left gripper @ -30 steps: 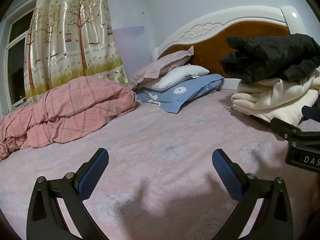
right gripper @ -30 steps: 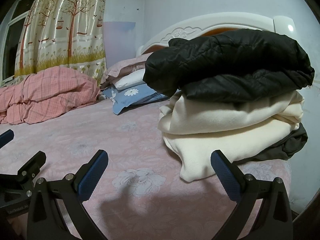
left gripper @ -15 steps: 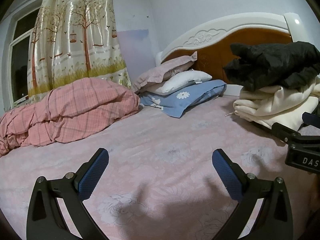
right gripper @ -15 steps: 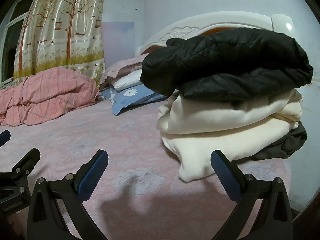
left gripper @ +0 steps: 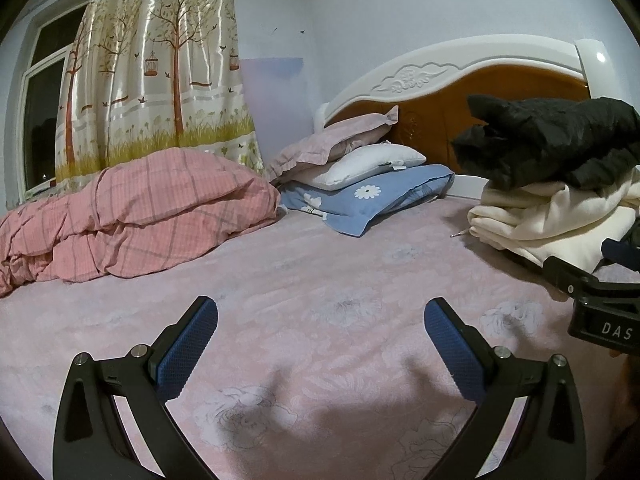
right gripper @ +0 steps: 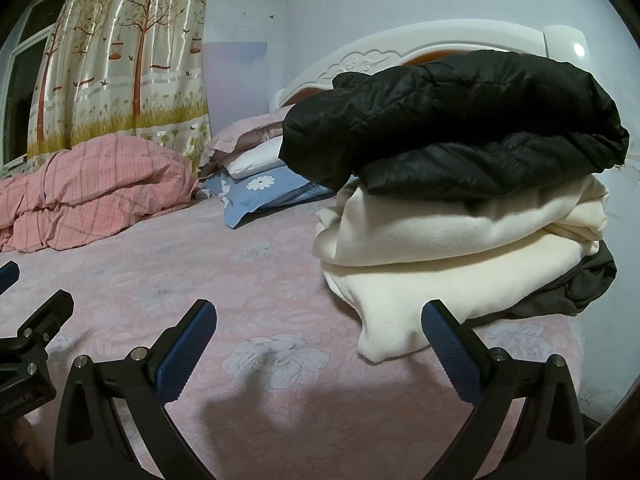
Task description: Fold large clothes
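A stack of folded clothes sits on the right side of the bed: a black quilted jacket on top, a cream garment under it, a dark grey one at the bottom. The same stack shows at the right of the left wrist view, black jacket over cream garment. My left gripper hangs open over the bare pink sheet, holding nothing. My right gripper is open too, just in front of the stack, its right fingertip close to the cream hem.
A folded pink checked quilt lies at the left. Pillows are piled against the headboard. A tree-print curtain and window stand behind. The bed's right edge is close to the stack.
Both views have tilted up slightly and drifted a little; the stack sits a bit further right in the left wrist view. Both grippers stay open and empty.
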Demonstrator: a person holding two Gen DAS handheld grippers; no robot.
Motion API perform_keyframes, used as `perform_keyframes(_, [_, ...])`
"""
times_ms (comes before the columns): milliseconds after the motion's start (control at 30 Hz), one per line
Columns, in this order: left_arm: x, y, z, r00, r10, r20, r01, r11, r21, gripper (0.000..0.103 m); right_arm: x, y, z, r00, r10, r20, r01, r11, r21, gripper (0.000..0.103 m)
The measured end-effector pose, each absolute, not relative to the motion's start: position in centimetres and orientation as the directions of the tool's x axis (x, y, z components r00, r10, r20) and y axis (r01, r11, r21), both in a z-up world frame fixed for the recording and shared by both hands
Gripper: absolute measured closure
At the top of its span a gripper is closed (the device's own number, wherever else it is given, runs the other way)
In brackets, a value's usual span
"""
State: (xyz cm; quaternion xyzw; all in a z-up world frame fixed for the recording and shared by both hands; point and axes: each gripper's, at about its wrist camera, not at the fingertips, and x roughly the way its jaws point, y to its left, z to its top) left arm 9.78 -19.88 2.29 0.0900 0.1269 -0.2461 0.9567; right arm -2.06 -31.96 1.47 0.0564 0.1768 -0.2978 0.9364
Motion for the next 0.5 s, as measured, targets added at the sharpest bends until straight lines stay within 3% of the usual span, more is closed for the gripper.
perform_keyframes(500, [9.88,-20.02,2.35,0.848,-0.445,-0.286,0.492,0.862,0.118,0.000,-1.81,-32.33,1.44,0.762,-0.535,-0.365,0.576,0.817,0.005,0.000])
